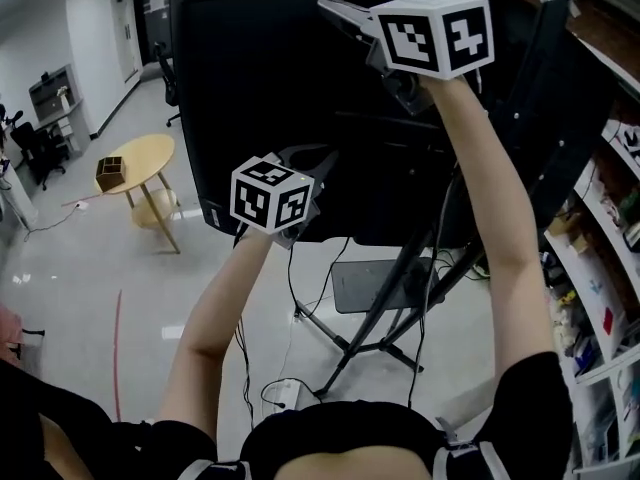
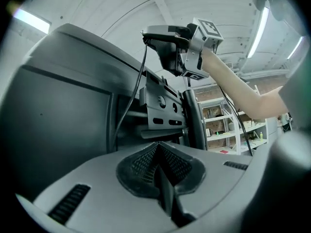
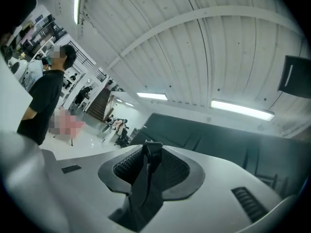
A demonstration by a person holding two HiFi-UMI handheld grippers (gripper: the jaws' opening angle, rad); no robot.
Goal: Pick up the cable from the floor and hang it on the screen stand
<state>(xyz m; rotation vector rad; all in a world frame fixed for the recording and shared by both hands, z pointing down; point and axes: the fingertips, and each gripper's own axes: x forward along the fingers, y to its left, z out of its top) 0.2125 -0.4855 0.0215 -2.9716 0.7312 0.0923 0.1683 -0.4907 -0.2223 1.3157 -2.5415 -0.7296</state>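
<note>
Two claws of smooth grey plastic with ribbed black rubber pads, the left claw (image 2: 159, 152) and the right claw (image 3: 148, 152), are held up level behind the broad matte-black screen (image 1: 250, 88). The right claw, the higher and farther one, is clamped on the thin black cable (image 3: 151, 155), whose blocky end sticks up between its pads. From there the cable drops in a slack line down the screen's back, just left of the perforated metal mounting plate (image 2: 163, 108). The left claw's pads are closed on a dark strip that looks like the same cable. Below, the stand's tubular black legs (image 1: 380, 313) splay over the glossy pale floor (image 1: 90, 268).
</note>
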